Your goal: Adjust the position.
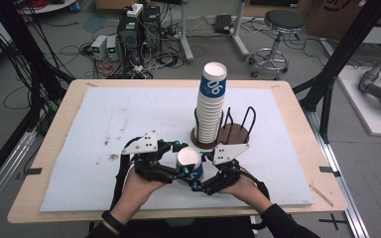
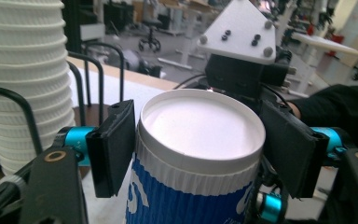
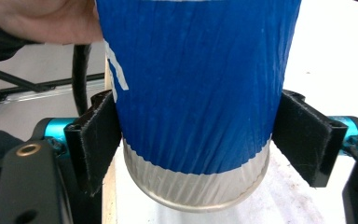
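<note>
Nearest the person's edge of the table [image 1: 54, 163], two hands come up from below, each carrying a gripper, and between them sits a single blue-and-white paper cup [image 1: 189, 166] with a white lid, held just above the white mat [image 1: 129, 119]. The left gripper [image 1: 177, 159] meets the cup near its top: in the left gripper view its black pads [image 2: 114, 144] stand on either side of the lidded rim [image 2: 200, 128], the left pad touching the rim and the right one close against it — a clasp on the cup, as far as can be told. The right gripper [image 1: 196, 173] takes the cup lower down; in the right gripper view the ribbed blue wall [image 3: 196, 84] and pale base band of the cup sit between its pads [image 3: 98, 140], the left pad pressing on the wall and the right one meeting it at the edge, so this one grips the cup as well. Just beyond the cup stands a tall stack of paper cups [image 1: 211, 106], leaning slightly, its top cup blue with white numerals, set in a black wire holder [image 1: 238, 124] on a round brown base. Farther off — past the table's far edge — are a round stool [image 1: 278, 39] and cabled electronics on the floor.
</note>
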`<state>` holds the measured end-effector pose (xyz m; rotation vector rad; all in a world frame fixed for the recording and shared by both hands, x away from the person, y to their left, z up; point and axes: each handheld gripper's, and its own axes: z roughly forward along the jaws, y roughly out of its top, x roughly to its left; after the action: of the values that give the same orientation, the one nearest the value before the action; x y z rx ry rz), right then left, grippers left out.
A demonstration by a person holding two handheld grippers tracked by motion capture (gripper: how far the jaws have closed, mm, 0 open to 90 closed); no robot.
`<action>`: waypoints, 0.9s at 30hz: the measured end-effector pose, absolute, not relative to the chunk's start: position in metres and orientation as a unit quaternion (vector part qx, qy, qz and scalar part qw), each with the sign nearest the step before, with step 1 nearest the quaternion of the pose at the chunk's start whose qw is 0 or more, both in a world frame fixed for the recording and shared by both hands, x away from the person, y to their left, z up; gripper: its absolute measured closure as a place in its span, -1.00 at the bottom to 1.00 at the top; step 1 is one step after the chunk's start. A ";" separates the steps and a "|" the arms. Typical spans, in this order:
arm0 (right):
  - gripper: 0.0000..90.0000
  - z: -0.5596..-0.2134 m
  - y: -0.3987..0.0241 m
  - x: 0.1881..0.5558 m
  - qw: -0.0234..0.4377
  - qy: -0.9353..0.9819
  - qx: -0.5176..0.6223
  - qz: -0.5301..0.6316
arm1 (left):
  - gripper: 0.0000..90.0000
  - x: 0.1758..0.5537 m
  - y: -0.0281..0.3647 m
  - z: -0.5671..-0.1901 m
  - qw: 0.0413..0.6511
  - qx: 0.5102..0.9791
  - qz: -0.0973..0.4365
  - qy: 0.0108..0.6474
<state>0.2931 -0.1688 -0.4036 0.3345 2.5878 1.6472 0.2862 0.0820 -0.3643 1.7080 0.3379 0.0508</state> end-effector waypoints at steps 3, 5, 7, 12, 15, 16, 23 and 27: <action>-0.52 -0.401 -0.171 0.293 0.033 0.842 0.102 0.529 | -0.47 0.287 0.080 -0.359 0.615 0.775 0.010 0.145; -0.52 -0.398 -0.172 0.294 0.038 0.846 0.097 0.523 | -0.49 0.288 0.080 -0.356 0.598 0.789 0.009 0.144; -0.52 -0.397 -0.172 0.294 0.043 0.853 0.095 0.512 | -0.49 0.288 0.079 -0.353 0.583 0.800 0.008 0.139; -0.52 -0.396 -0.170 0.292 0.041 0.879 0.086 0.466 | -0.50 0.286 0.073 -0.349 0.535 0.835 0.020 0.126; -0.52 -0.396 -0.168 0.290 0.041 0.883 0.077 0.461 | -0.38 0.286 0.071 -0.352 0.517 0.847 0.020 0.120; -0.53 -0.396 -0.168 0.289 0.039 0.883 0.075 0.461 | -0.38 0.287 0.072 -0.353 0.516 0.848 0.020 0.119; -0.60 -0.391 -0.177 0.292 0.032 0.862 0.092 0.497 | -0.36 0.291 0.083 -0.354 0.566 0.815 0.014 0.125; -0.60 -0.387 -0.180 0.293 0.045 0.845 0.096 0.525 | -0.35 0.291 0.086 -0.355 0.602 0.788 0.015 0.124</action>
<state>0.2931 -0.1800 -0.3867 0.2939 2.5808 1.6032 0.2907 0.0865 -0.3552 1.8257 0.2861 0.0354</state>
